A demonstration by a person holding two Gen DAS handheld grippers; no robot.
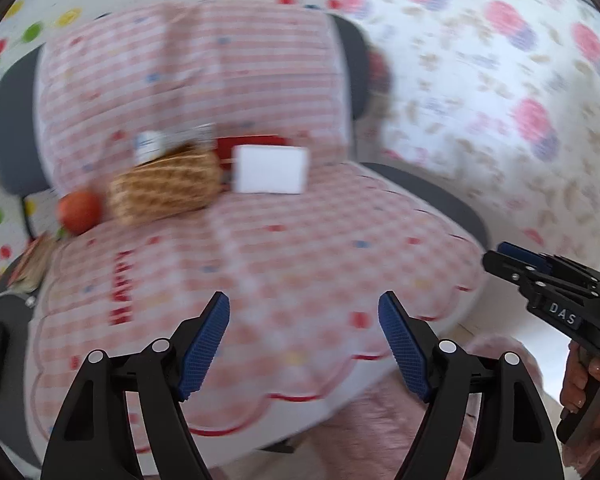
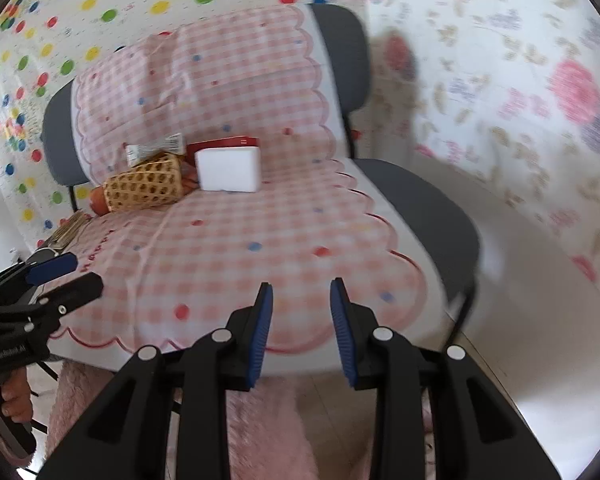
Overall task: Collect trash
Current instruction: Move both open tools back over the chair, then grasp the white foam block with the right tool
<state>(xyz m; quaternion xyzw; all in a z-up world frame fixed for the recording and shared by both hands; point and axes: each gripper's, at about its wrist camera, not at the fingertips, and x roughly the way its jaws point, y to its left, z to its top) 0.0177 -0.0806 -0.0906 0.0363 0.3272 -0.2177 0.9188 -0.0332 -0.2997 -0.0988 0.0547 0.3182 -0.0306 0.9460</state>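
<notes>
**Trash pile sits at the back of the chair seat, both grippers empty out front**

Chair first: a grey padded chair (image 2: 428, 208) draped with a pink-and-white gingham cloth with a red scalloped edge (image 2: 260, 232). The cloth runs down the backrest and over the seat, and its scalloped hem hangs past the front edge, while the grey padding shows bare along the right side.

All the stuff is bunched up where the seat meets the backrest, left of centre. There's a white rectangular foam block (image 2: 228, 170) standing in front of a flat red box (image 2: 224, 143), and just left of it a tan woven wicker basket lying on its side (image 2: 144, 186). A crumpled silvery wrapper with a barcode (image 2: 154, 147) rests right behind the basket. A round orange fruit (image 1: 79, 211) pokes out at the basket's far left, close to the seat's left edge.

The whole front half of the seat is just cloth, so plenty of room there.

The left gripper (image 1: 304, 344) hovers over the front hem with its blue-padded jaws spread wide, nothing between them. The right gripper (image 2: 302, 328) is also over the front edge, jaws apart with a narrower gap, holding nothing. A fuzzy pink rug (image 2: 260, 420) lies on the floor below.
</notes>
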